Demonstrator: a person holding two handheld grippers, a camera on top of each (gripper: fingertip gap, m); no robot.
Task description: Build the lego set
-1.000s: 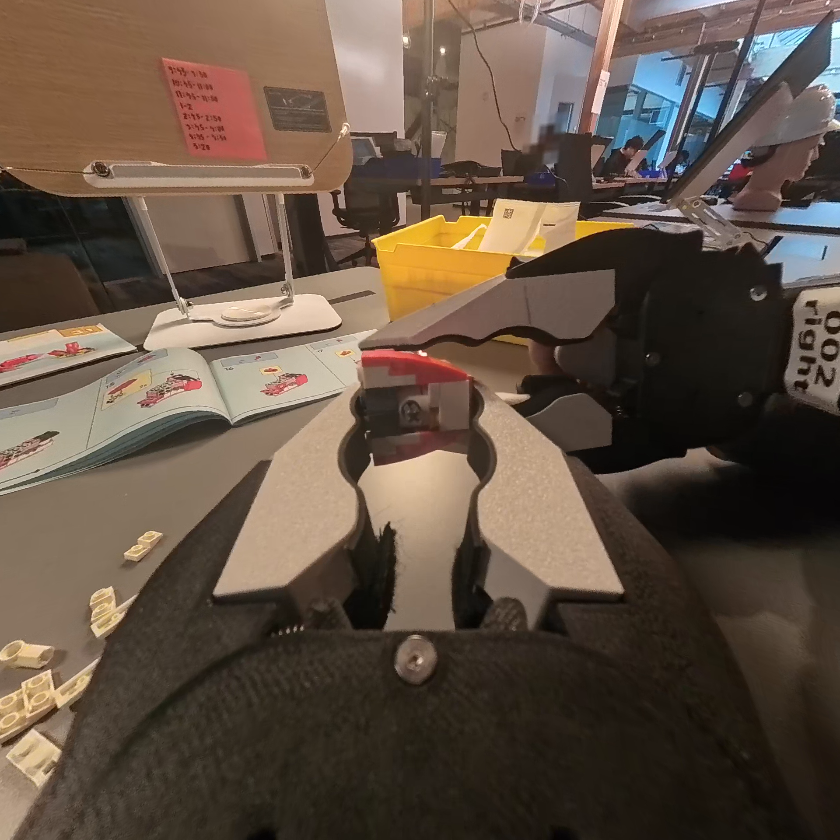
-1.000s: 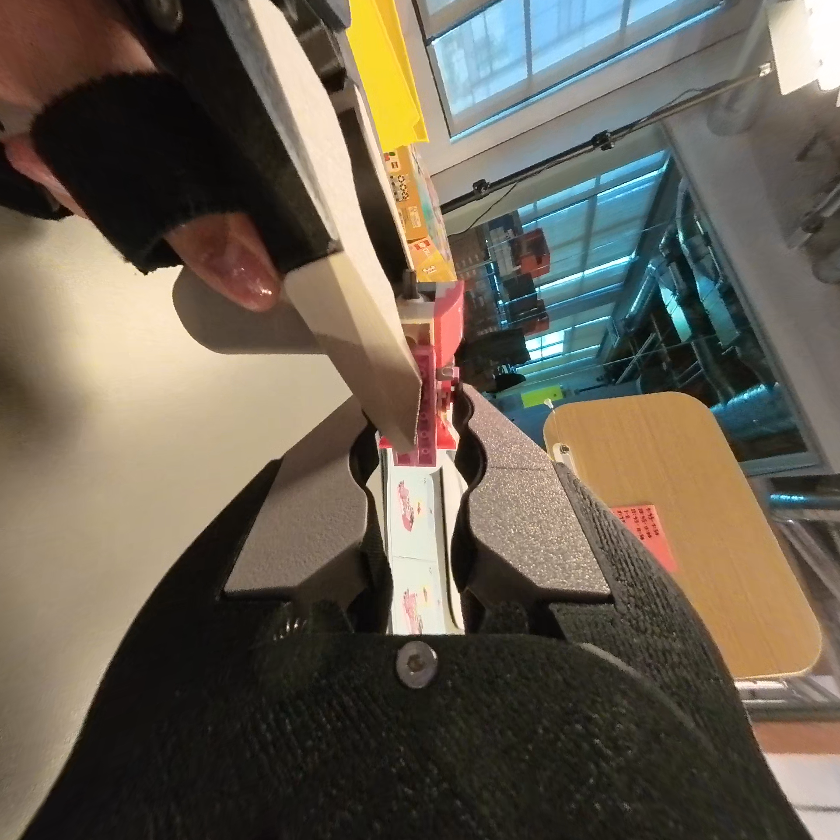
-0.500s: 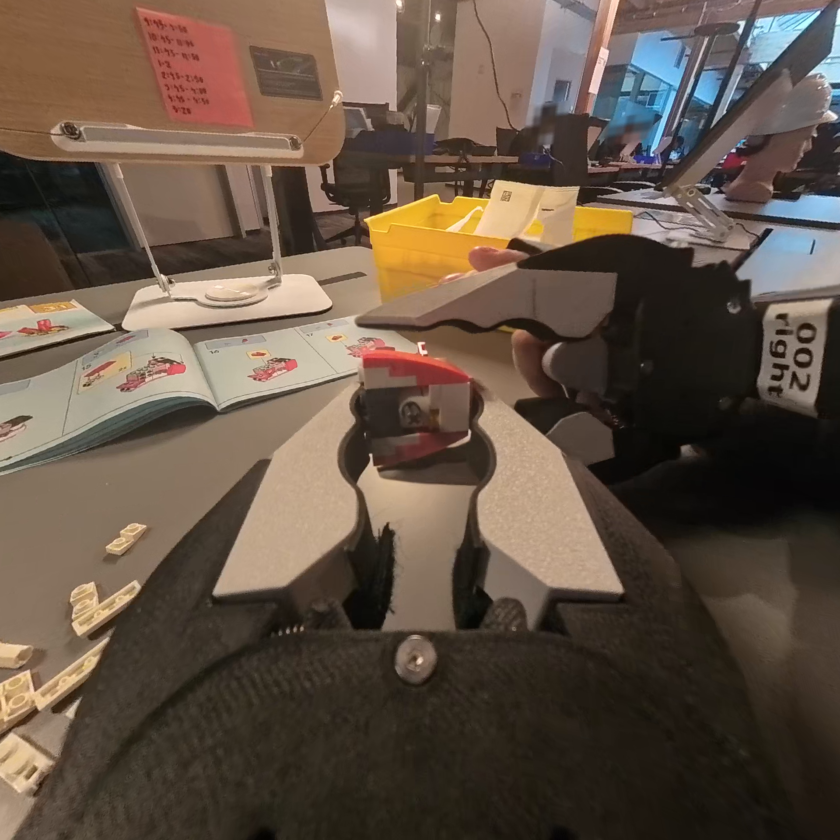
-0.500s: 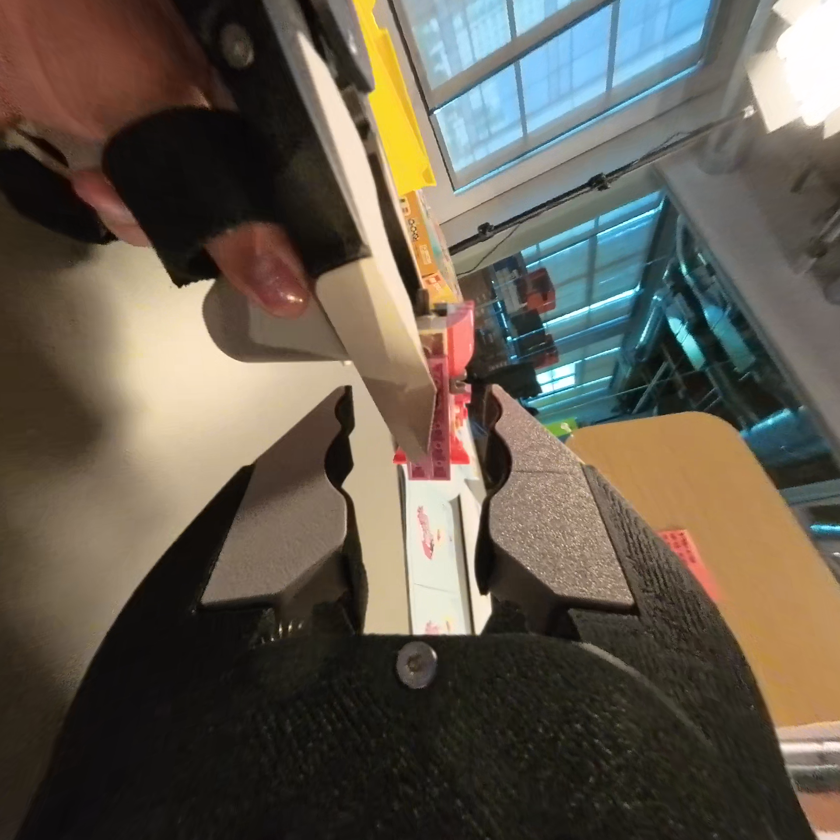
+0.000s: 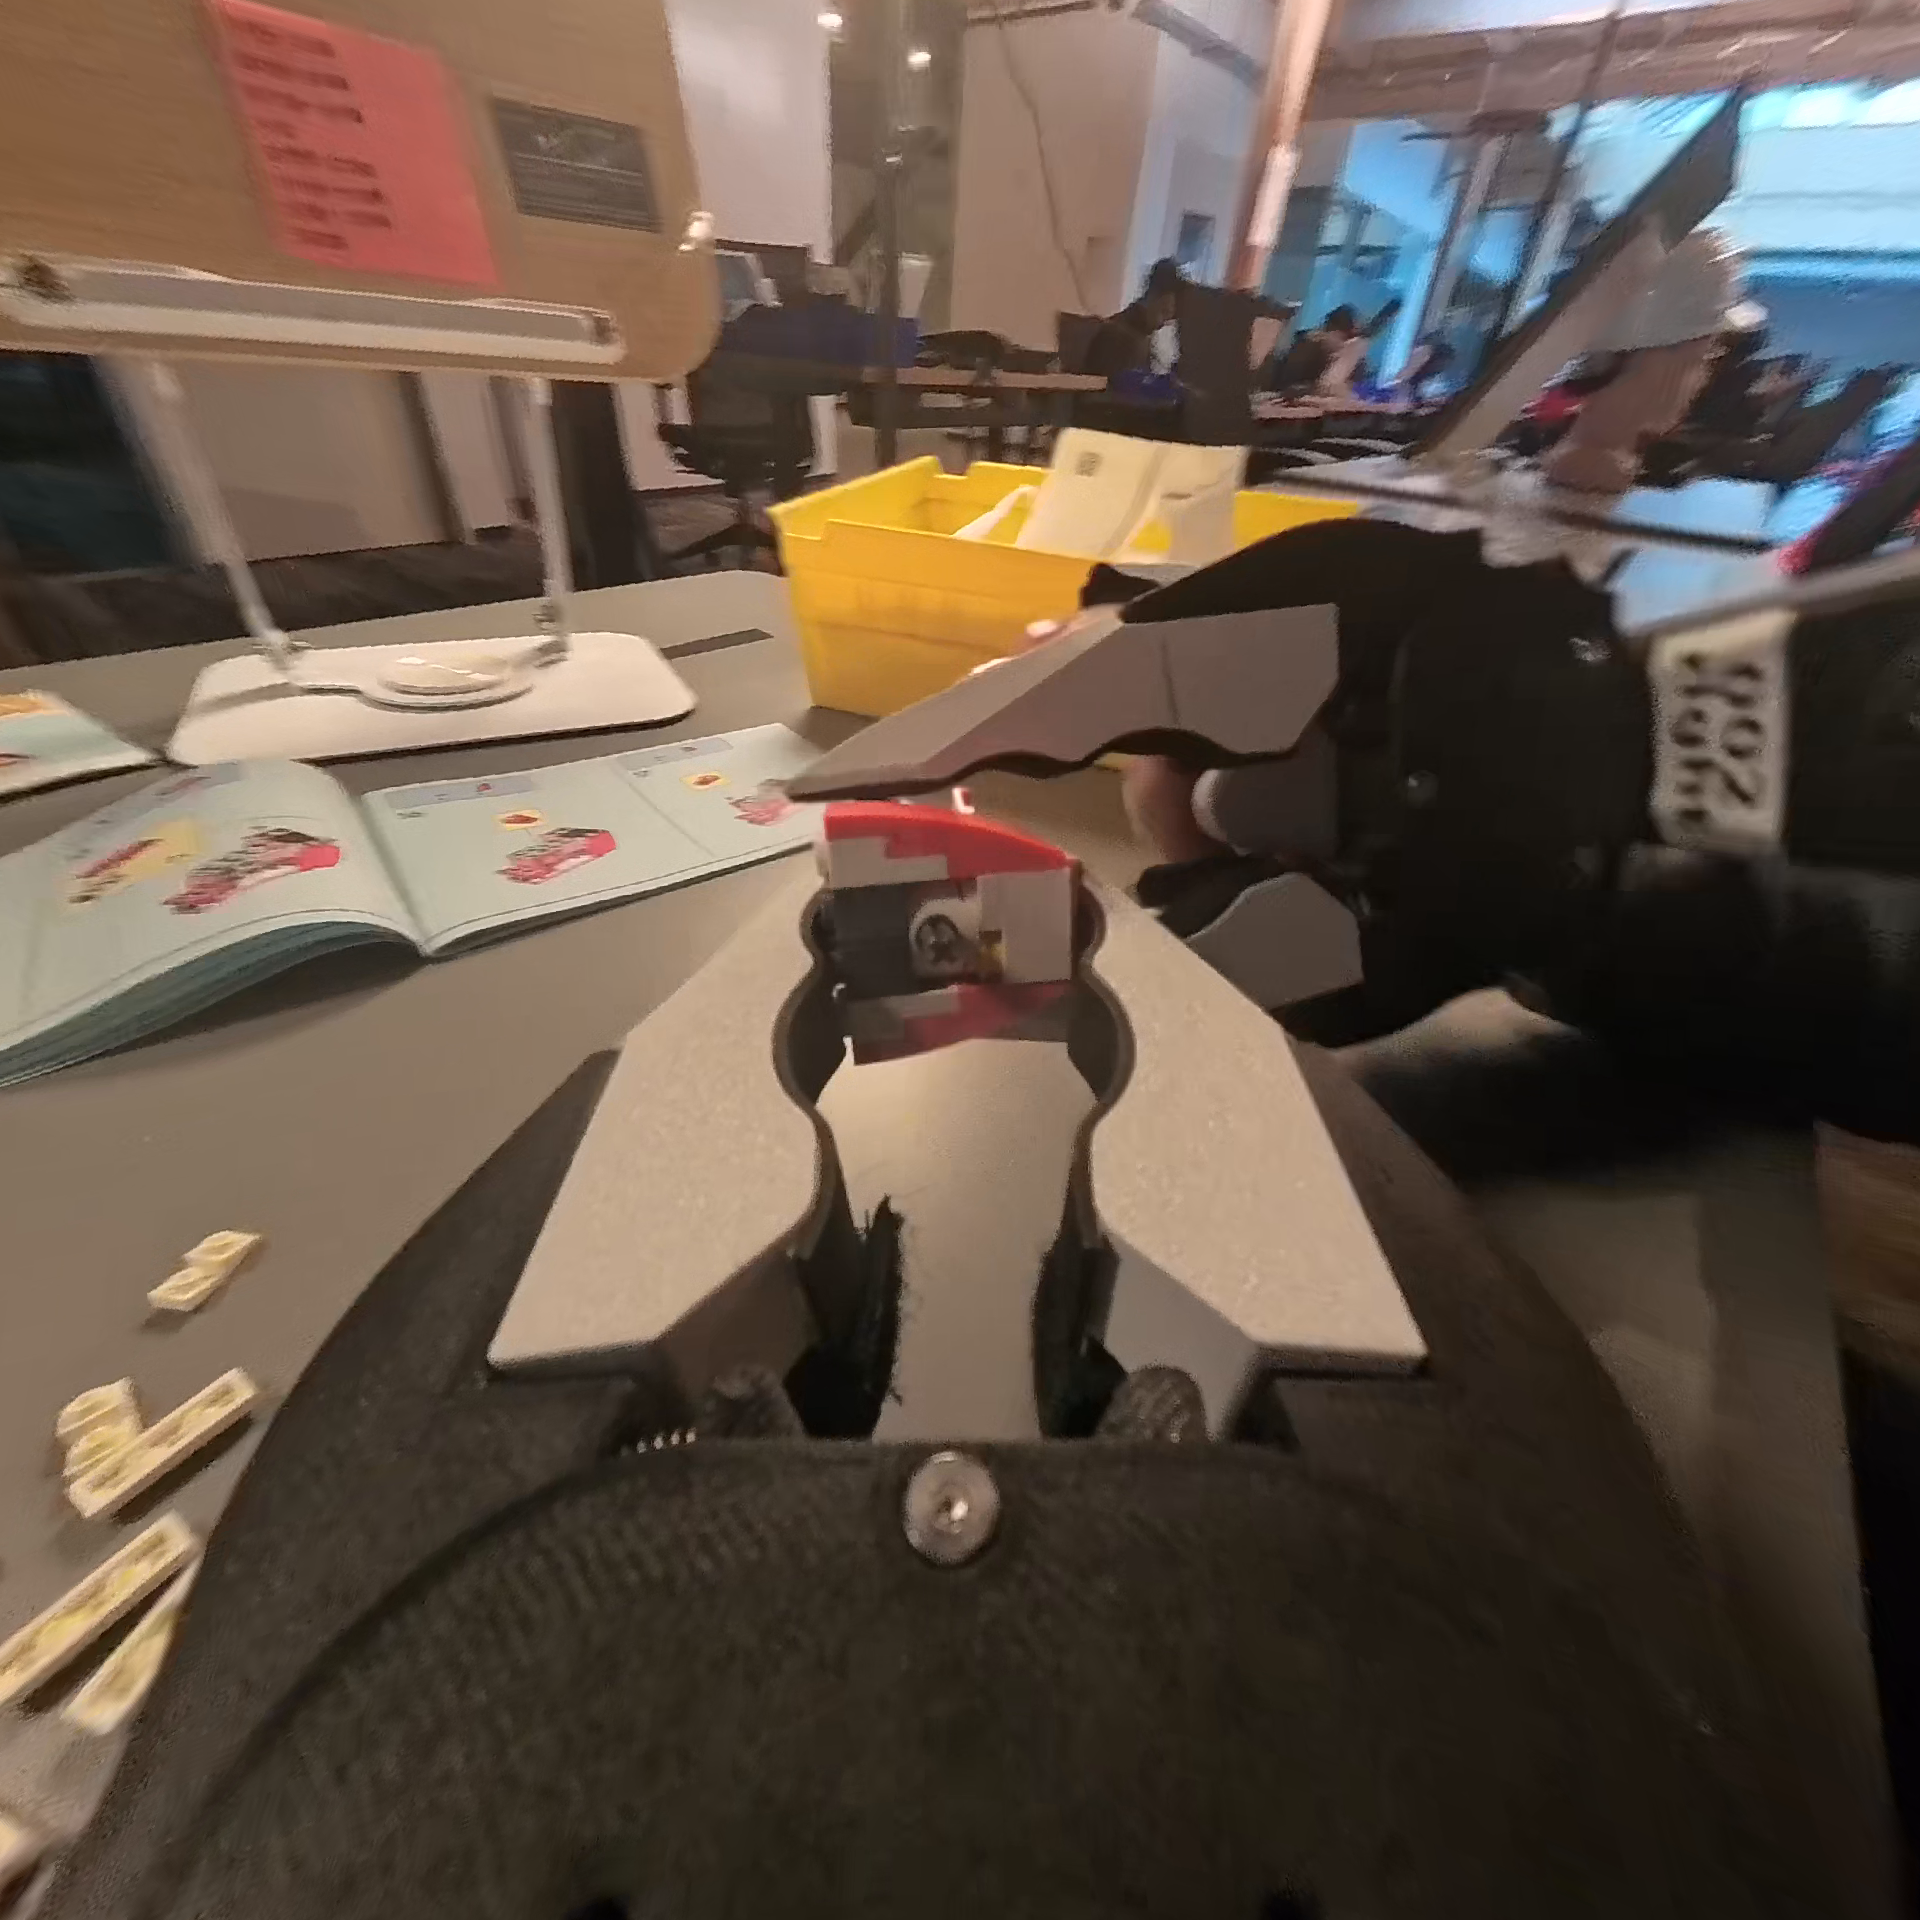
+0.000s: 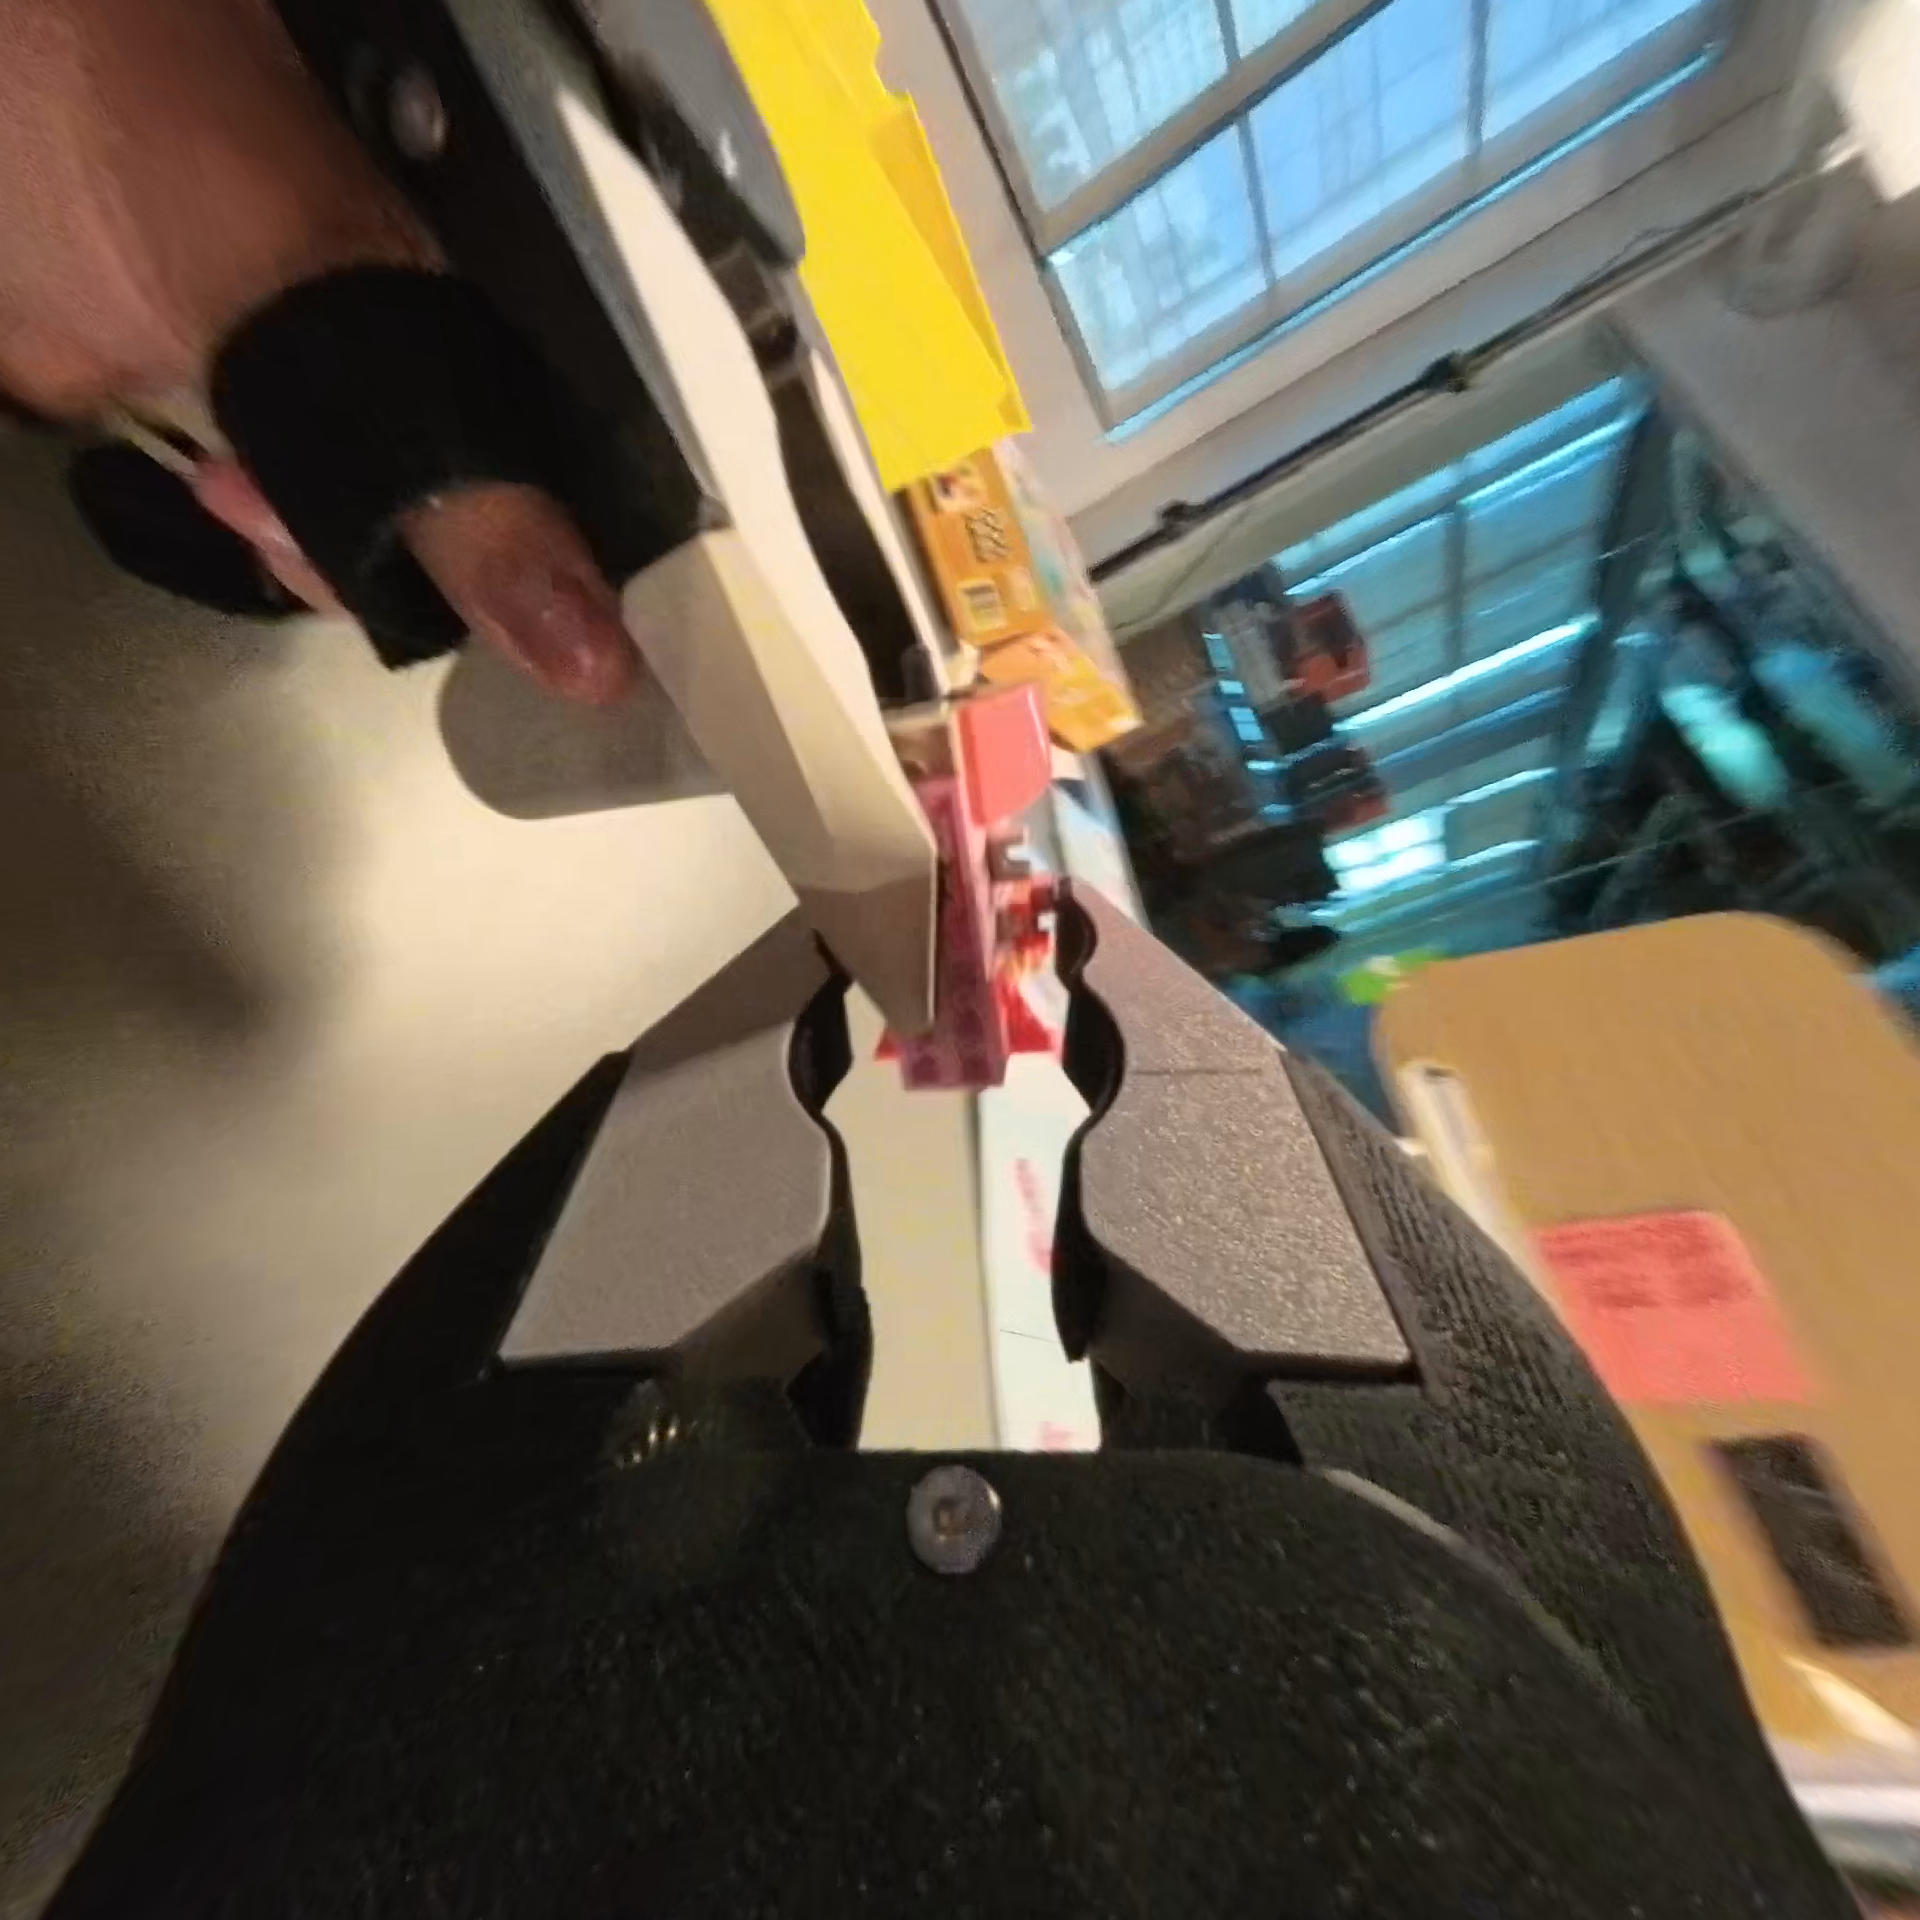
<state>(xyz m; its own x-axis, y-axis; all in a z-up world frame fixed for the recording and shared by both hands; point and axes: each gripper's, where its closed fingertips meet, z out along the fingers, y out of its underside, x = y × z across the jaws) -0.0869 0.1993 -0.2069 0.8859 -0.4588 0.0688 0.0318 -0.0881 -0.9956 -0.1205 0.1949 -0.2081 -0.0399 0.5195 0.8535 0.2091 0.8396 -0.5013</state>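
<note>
My left gripper (image 5: pixel 951 940) is clamped on a small red, white and grey brick model (image 5: pixel 948 935), held up above the counter (image 5: pixel 312 1091). My right gripper (image 6: pixel 961 961) stands around the same model (image 6: pixel 982 935) from the side; whether its fingers press, I cannot tell. The model looks light, hard and smooth, likely to split at its seams, so I'd grip its flat sides. Cream bricks (image 5: pixel 156 1439), an open booklet (image 5: pixel 343 862) and a yellow bin (image 5: pixel 935 592) lie nearby

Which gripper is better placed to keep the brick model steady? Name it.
Left. The left gripper clamps the red-and-white brick model between its fingertips; the right gripper merely straddles it.
</note>
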